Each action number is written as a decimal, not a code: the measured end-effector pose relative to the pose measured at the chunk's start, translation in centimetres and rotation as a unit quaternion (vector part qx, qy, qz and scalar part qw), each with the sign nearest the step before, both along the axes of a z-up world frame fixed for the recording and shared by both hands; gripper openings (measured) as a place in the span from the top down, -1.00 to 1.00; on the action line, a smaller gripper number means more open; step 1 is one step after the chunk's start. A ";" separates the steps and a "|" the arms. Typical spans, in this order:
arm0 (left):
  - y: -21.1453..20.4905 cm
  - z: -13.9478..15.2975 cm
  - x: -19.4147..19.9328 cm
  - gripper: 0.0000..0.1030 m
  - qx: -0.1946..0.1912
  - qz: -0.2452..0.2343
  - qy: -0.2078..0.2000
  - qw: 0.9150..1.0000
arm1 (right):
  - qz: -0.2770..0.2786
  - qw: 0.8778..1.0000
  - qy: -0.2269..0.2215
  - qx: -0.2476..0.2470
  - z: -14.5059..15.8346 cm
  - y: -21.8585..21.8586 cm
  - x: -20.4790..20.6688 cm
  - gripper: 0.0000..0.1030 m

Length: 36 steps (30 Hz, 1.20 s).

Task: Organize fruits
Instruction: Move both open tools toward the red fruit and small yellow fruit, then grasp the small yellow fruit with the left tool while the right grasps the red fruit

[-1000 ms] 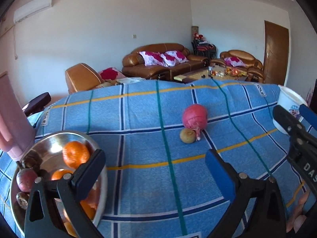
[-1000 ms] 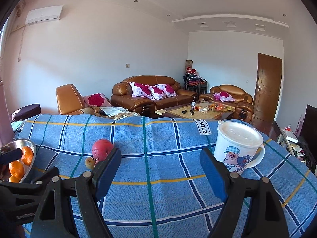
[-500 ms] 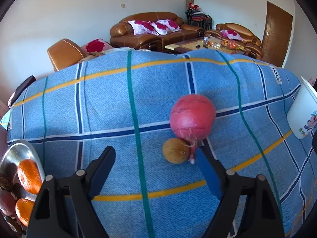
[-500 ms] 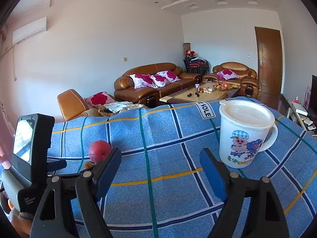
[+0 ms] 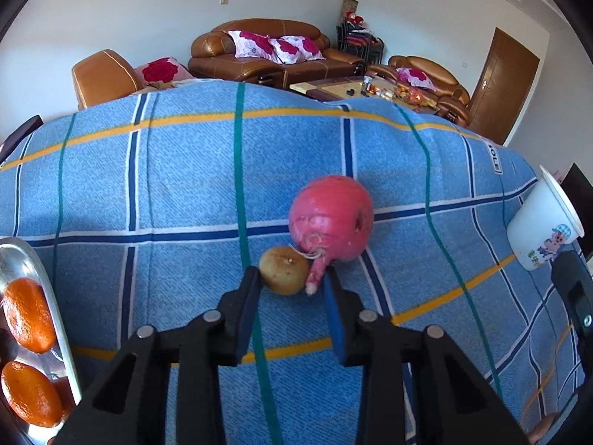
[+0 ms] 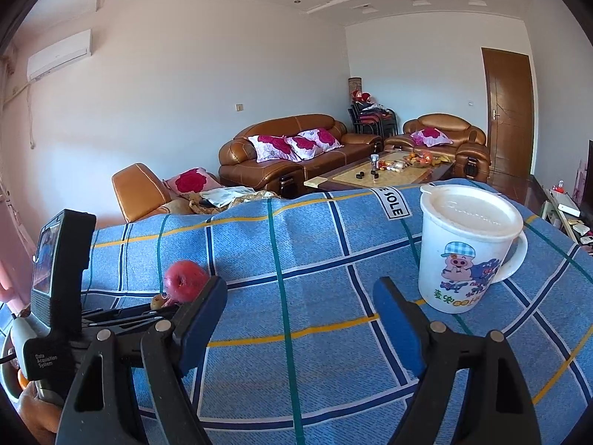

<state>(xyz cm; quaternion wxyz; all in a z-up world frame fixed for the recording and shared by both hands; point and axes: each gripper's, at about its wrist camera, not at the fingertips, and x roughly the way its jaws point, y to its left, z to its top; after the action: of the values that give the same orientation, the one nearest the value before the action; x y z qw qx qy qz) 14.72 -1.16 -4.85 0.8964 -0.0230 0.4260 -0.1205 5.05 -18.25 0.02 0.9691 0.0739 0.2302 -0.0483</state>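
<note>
A small brown round fruit (image 5: 284,270) lies on the blue checked cloth, touching a big pink-red radish (image 5: 331,218) behind it. My left gripper (image 5: 291,283) has its jaws narrowed around the brown fruit and the radish's tail; the left fingertip (image 5: 251,289) touches the fruit. A steel bowl (image 5: 44,296) with oranges (image 5: 27,313) stands at the far left. In the right wrist view the radish (image 6: 183,285) and the left gripper's body show at left. My right gripper (image 6: 300,307) is open and empty above the cloth.
A white lidded mug with a pig picture (image 6: 469,248) stands right of my right gripper, also at the right edge of the left wrist view (image 5: 541,222). Beyond the table's far edge are brown sofas and a coffee table.
My left gripper moved forward to the brown fruit and its jaws closed in from wide open to around it. My right gripper stayed open and shifted slightly.
</note>
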 end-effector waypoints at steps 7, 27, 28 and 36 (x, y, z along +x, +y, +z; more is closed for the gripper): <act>0.9 0.7 -3.0 0.49 0.002 -0.021 -0.020 1.000 | 0.015 1.000 0.007 0.005 -0.1 0.1 0.2 -0.60; 0.1 0.6 0.0 0.43 0.034 -0.040 -0.003 0.999 | 0.021 0.999 0.021 0.021 -0.6 -0.1 0.9 -0.60; 0.4 0.6 -0.5 0.43 0.031 -0.041 -0.004 0.999 | 0.021 0.999 0.020 0.022 -0.6 -0.2 1.0 -0.60; 2.3 1.1 -4.9 0.43 0.043 -0.028 -0.034 0.998 | 0.040 0.999 0.019 0.019 -0.7 0.5 1.0 -0.60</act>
<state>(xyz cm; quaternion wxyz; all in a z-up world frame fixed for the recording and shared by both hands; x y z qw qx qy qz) 9.86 1.18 -3.79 0.9066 0.0313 0.4009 -0.1279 6.02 -17.73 -0.69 0.9642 0.0823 0.2518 -0.0060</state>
